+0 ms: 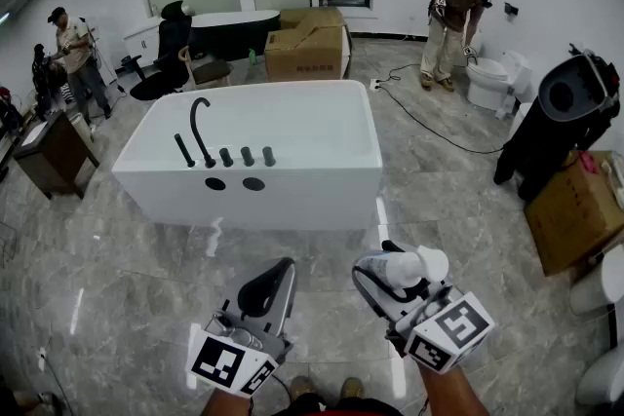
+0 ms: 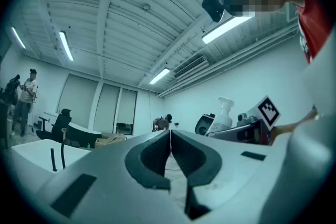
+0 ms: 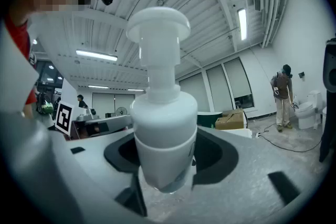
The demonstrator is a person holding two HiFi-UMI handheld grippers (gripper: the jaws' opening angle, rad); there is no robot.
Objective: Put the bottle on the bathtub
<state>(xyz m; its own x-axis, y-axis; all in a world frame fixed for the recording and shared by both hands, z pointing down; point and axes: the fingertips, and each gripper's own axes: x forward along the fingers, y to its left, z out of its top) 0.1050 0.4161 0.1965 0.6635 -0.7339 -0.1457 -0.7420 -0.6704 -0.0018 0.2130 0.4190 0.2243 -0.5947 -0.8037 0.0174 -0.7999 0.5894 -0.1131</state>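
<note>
Gripping a smooth white plastic pump bottle (image 3: 163,128) in my right tongs (image 3: 165,159), I am holding it above the glossy grey veined floor (image 1: 146,287), well short of the rectangular white bathtub (image 1: 292,200) with its curved black faucet (image 1: 200,127). My left tongs (image 2: 170,147) are resting pressed together, dark padded jaws meeting, empty.

Bottle (image 1: 408,266): white throughout. Bathtub (image 1: 292,195): white, with black faucet (image 1: 200,130) and black knobs (image 1: 247,156). Floor (image 1: 117,297): grey marbled tile, pale veins. Left gripper (image 1: 281,270) and right gripper (image 1: 390,263): pale bodies, black jaw pads, black-on-white square markers. Cardboard boxes (image 1: 304,52): brown.
</note>
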